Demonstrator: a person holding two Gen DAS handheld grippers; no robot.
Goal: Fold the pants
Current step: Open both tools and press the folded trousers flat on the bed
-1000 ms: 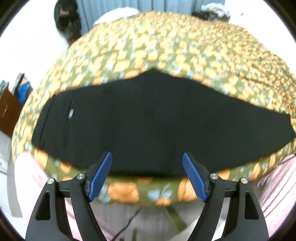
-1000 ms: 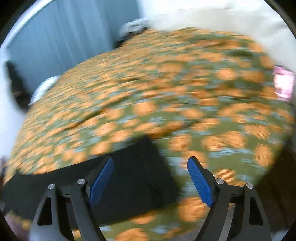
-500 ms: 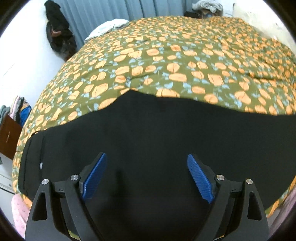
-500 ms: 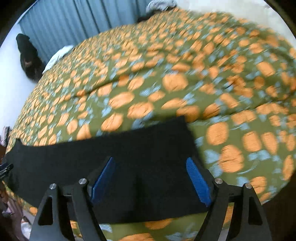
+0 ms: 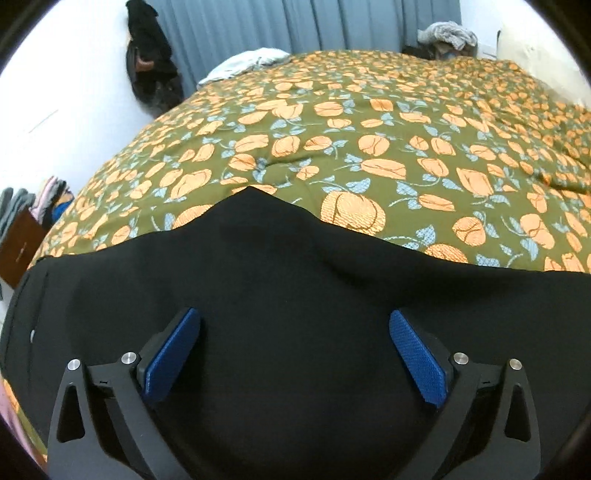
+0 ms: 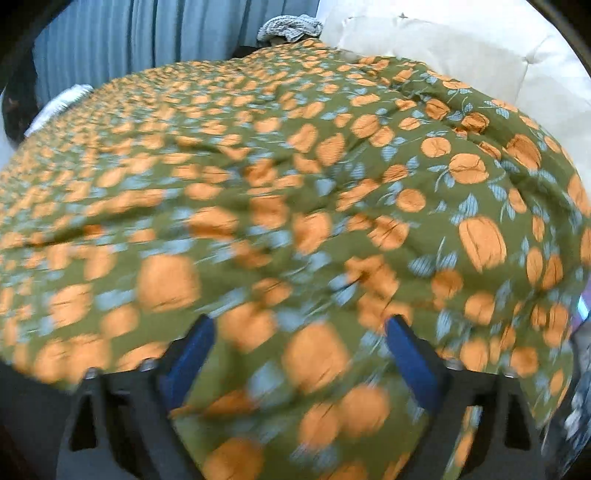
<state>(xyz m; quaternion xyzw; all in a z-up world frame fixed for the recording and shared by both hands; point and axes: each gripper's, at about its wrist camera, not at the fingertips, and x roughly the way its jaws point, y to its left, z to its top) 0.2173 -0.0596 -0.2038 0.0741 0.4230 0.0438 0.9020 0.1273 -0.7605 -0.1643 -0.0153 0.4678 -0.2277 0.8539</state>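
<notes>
Left gripper (image 5: 295, 350) first: its 2 blue pads (image 5: 417, 360) stand wide apart and the jaws are opening, nothing pinched, only black cloth lying flat beneath them. That cloth is the pants (image 5: 295, 295), spread lengthwise across the near edge of the bedspread (image 5: 369, 147), the waistband end off to the left of this view and a peak of fabric poking up at the far edge.

Over to the right gripper (image 6: 299, 354): the view is smeared with motion, but the 2 pads show well apart, jaws opening too, and between them is only the orange-and-green bedspread. Whether any of the pants shows in that view, I cannot tell; a dark band at the lower left is too blurred to name.

So by my read this is the reach-in, before any fold is made. Next, each claw needs an edge of the pants between its pads: the left must drop onto the fabric, the right must first find the leg end. Cushion (image 6: 461, 48) and curtain (image 5: 258, 26) sit well beyond.
</notes>
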